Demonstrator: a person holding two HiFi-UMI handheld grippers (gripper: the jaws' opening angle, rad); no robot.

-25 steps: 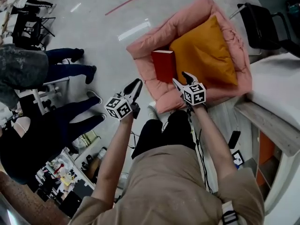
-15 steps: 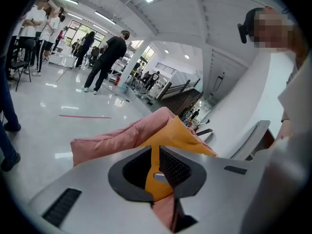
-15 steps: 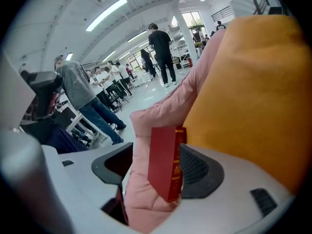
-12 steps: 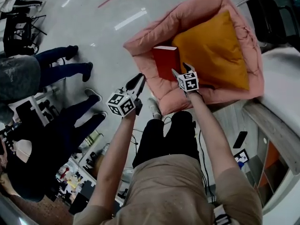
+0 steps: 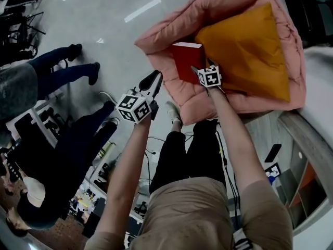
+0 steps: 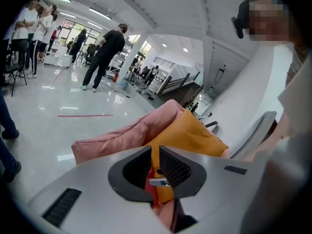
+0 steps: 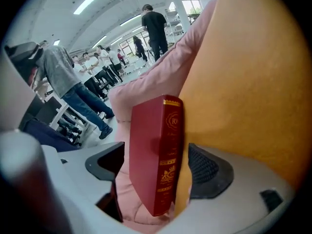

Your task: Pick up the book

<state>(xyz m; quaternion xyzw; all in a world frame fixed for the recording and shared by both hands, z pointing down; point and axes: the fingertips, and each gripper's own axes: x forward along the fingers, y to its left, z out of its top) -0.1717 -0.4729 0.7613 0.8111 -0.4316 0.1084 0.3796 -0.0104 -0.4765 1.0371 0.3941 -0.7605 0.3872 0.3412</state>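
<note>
Left gripper (image 6: 155, 165) is hanging out front with its jaws pretty much together, nothing between them. Right gripper (image 7: 157, 165) is pointing down with its jaws spread wide. They've just been opening, and they're straddling the red book (image 7: 151, 140) without pressing on it. The book is standing upright on the pink cushion (image 5: 171, 30), spine toward the gripper, leaning against the orange pillow (image 5: 250, 48) just behind it. Further off, people (image 7: 155, 26) are standing around on the shiny floor (image 5: 99, 14).
</note>
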